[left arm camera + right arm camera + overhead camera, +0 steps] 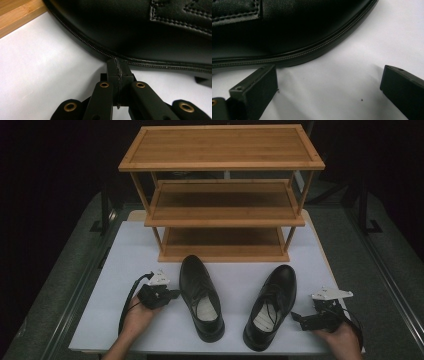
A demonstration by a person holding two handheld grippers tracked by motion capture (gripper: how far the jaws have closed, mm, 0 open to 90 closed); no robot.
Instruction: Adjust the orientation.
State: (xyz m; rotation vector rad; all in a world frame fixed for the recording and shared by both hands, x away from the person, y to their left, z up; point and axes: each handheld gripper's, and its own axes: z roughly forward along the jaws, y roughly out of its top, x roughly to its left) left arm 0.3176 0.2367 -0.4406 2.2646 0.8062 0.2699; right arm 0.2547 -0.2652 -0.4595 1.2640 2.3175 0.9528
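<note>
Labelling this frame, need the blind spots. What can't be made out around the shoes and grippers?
- Left gripper, left gripper view: jaws shut, tips at the left shoe welt; contact or a hair apart, cannot tell.
- Right shoe, right gripper view: cut off by the top and left edges; too close to see laces.
- Right gripper, high view: jaw gap too small and dark to read.
- Rack bottom shelf: back in shadow.

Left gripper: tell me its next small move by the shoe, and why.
Probably open the jaws before going further. The left gripper is shut, its tips against the welt of the left shoe, with nothing between them, so it cannot take hold as it is. The shoe lies on the white table in front of the wooden rack.
</note>
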